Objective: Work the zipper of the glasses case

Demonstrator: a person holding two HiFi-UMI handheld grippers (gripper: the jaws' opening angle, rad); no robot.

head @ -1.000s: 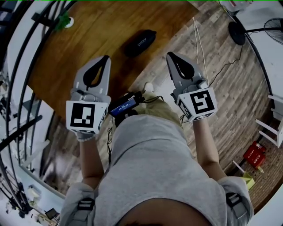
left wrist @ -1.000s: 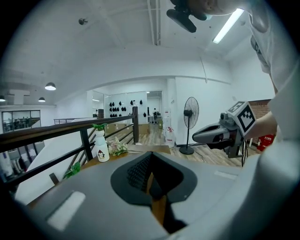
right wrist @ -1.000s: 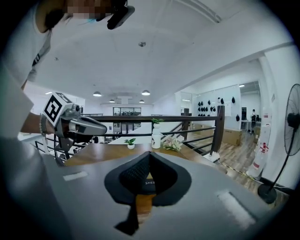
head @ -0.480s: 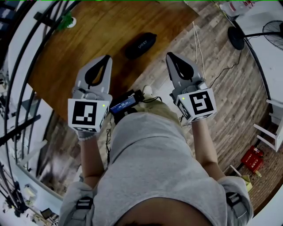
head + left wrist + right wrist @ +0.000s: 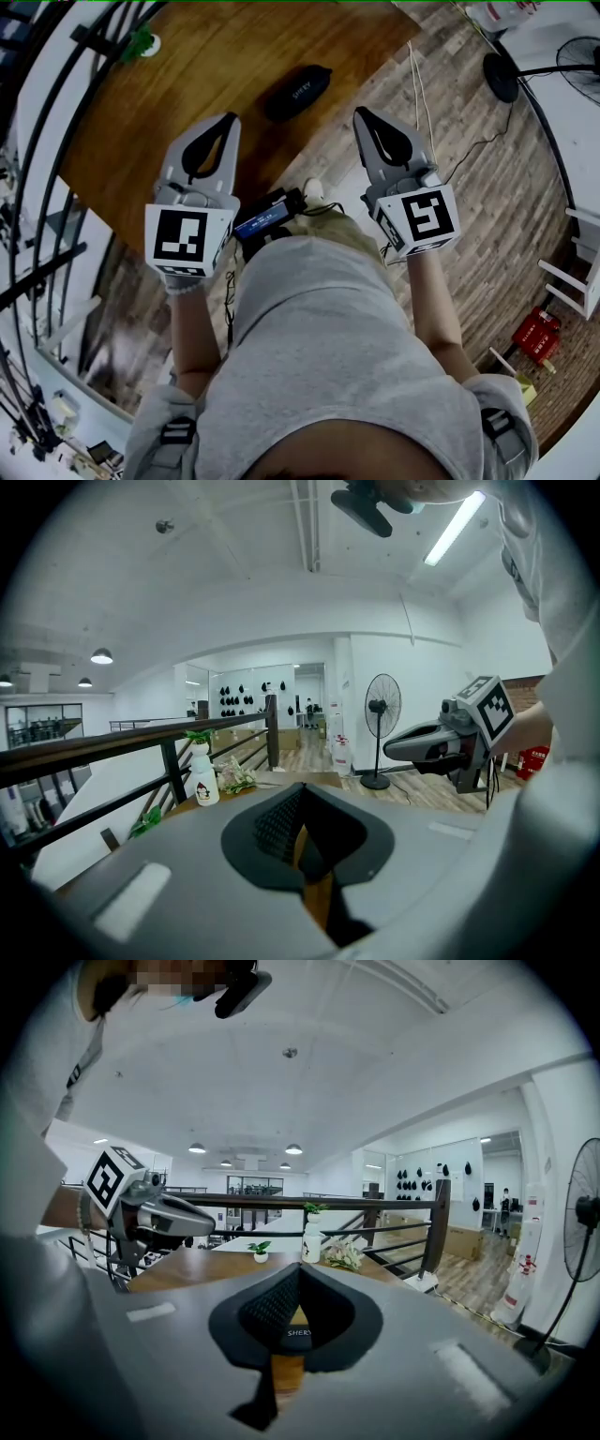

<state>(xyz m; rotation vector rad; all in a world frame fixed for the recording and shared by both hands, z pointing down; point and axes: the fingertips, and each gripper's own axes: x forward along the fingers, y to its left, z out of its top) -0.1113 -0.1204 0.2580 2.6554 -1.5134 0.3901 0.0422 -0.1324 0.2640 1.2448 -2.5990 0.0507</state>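
The black glasses case (image 5: 297,91) lies zipped on the wooden table (image 5: 187,84), a little beyond both grippers. My left gripper (image 5: 228,120) is held in the air to the case's left and nearer to me, jaws shut with nothing in them. My right gripper (image 5: 361,113) is held to its right, off the table's edge over the floor, also shut and empty. In the right gripper view the case (image 5: 298,1333) shows through the gap behind the closed tips (image 5: 300,1267), with the left gripper (image 5: 159,1215) at the left. The left gripper view shows closed tips (image 5: 302,789) and the right gripper (image 5: 436,746).
A small green plant pot (image 5: 139,42) stands at the table's far left, and a white bottle vase (image 5: 202,778) stands by a black railing (image 5: 141,747). A pedestal fan (image 5: 506,66) and a cable (image 5: 419,84) are on the plank floor at the right. A red object (image 5: 536,335) lies lower right.
Hardly anything: both grippers stay shut and hover in about the same place, with only a slight drift of the left one and of the head view.
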